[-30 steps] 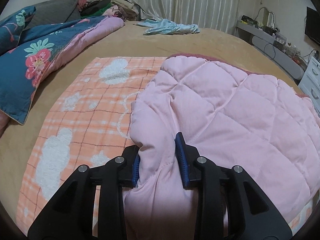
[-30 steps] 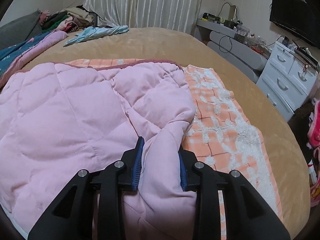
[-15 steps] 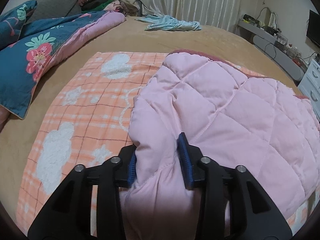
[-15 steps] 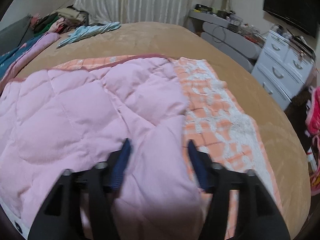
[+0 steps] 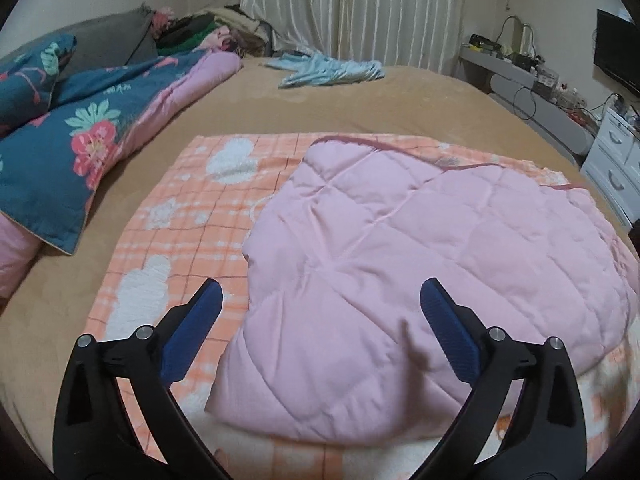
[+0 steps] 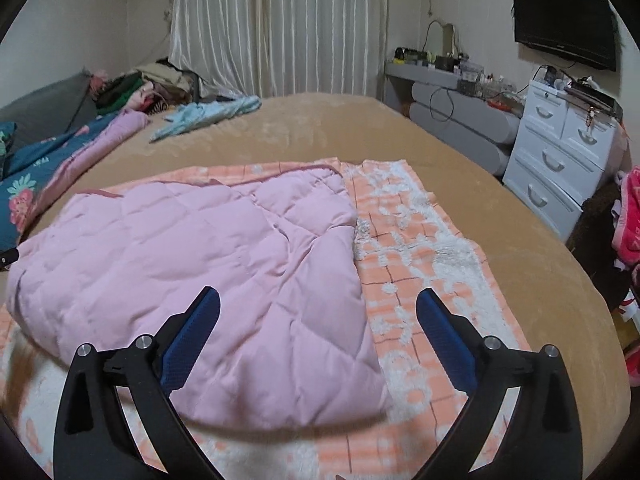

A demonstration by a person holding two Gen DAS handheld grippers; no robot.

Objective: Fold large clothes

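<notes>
Left wrist: both tongs (image 5: 320, 300) (image 6: 318, 306) gape wide above pink quilt's (image 5: 400, 272) near edge.

White curtains (image 6: 280, 28) hang behind the tan bed (image 6: 320, 128); white drawers (image 6: 560, 152) (probably plastic) flank its right edge.

You've got a plain pink quilted cover (image 5: 400, 280) on an orange-and-white checked blanket (image 5: 192, 208), tan bed (image 5: 360, 100), teal floral duvet (image 5: 60, 152), and black tongs with blue pads (image 6: 192, 340).
</notes>
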